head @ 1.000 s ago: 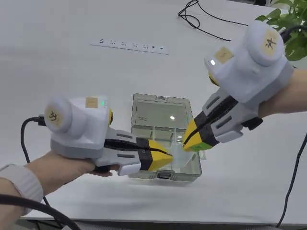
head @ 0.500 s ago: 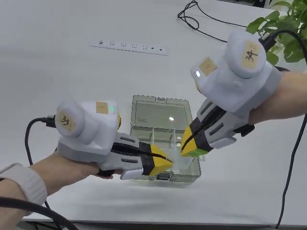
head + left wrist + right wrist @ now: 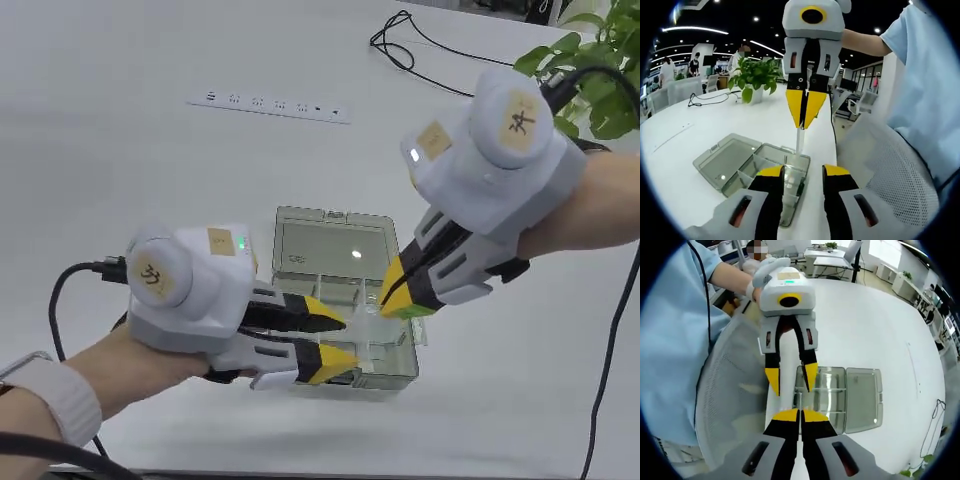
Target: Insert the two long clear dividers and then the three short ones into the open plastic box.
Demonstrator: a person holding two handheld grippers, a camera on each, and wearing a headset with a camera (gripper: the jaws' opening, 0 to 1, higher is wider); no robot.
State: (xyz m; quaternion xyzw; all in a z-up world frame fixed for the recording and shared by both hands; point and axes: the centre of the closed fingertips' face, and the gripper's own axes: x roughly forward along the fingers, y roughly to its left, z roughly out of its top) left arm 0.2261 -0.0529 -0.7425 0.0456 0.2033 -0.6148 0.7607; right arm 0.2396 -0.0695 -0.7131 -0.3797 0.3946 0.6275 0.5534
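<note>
While the right claw (image 3: 397,298) was pressed together on the upper edge of a clear divider (image 3: 798,142), the strip hung straight down from its tips. Its lower end reached the box (image 3: 408,352) directly beneath, though whether it had seated in a slot could not be told. The left claw (image 3: 335,338) was spread and held nothing, low at the box's front wall and just beside the right claw's tips.

The divider was a thin, flat, glassy strip. It would probably be very light, fairly stiff along its length, and slick enough to pivot or slip in a narrow pinch. A hold on the top edge near the middle looked soundest, leaving the bottom edge free for the slots.

The box was shallow, rectangular, grey-tinted transparent plastic. Its lid (image 3: 330,240) lay open and flat beyond both claws, and some clear partitions (image 3: 340,283) stood inside, their count unclear. Being light on a smooth white surface (image 3: 150,180), it would likely skate under a sideways push, so bracing it with the spread claw seemed wise.
</note>
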